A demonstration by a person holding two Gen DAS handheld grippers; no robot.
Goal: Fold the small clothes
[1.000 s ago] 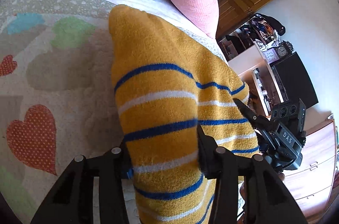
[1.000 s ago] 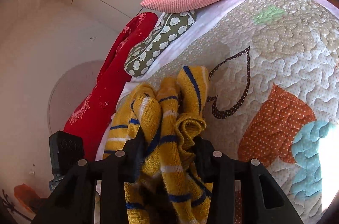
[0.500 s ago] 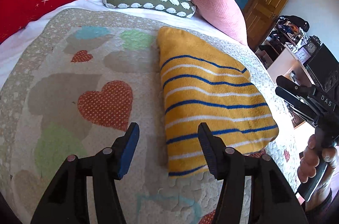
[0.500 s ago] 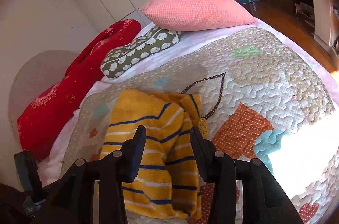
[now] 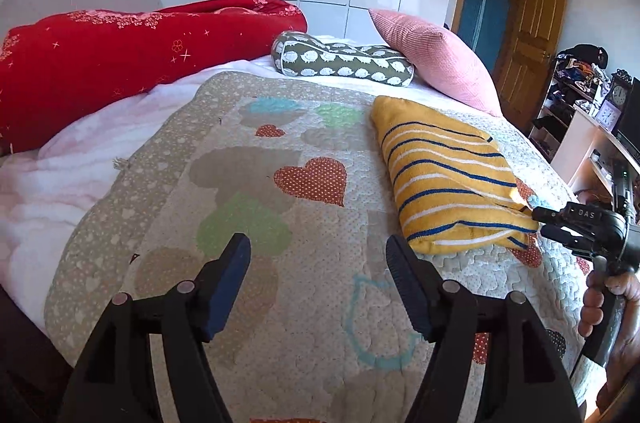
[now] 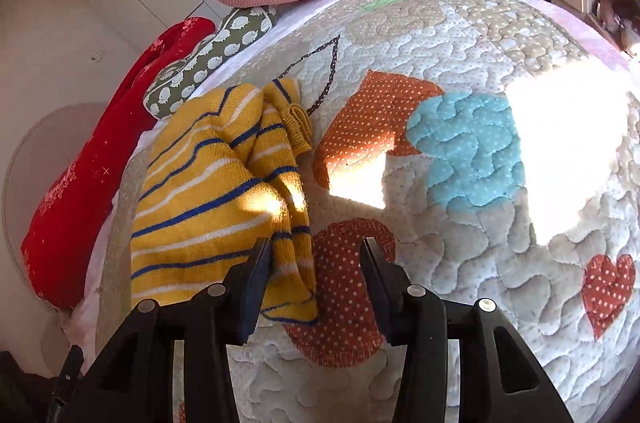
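**folded striped sweater lying on the quilt, both grippers apart**

a yellow sweater (image 5: 448,179) with blue and white stripes is seen lying folded on a patchwork quilt (image 5: 256,183) that covers the bed. in the left wrist view it lies to the right of a red dotted heart patch (image 5: 312,179) and in front of a pink pillow (image 5: 436,59). a hedgehog-print cushion (image 5: 344,63) and a rolled red blanket (image 5: 120,59) are set along the head of the bed.

the left gripper (image 5: 318,267) is held over bare quilt, well apart from the sweater. its jaws have just been opening; they stand wide, and nothing is held between them.

the right gripper (image 6: 316,277) is placed at the sweater's near corner. its jaws have just been opening; the left pad is seen just at the knit's edge, the right pad over a red patch, and the cloth is not pinched. in the left wrist view this gripper (image 5: 548,223) is carried by a hand (image 5: 600,307) at the sweater's right edge.
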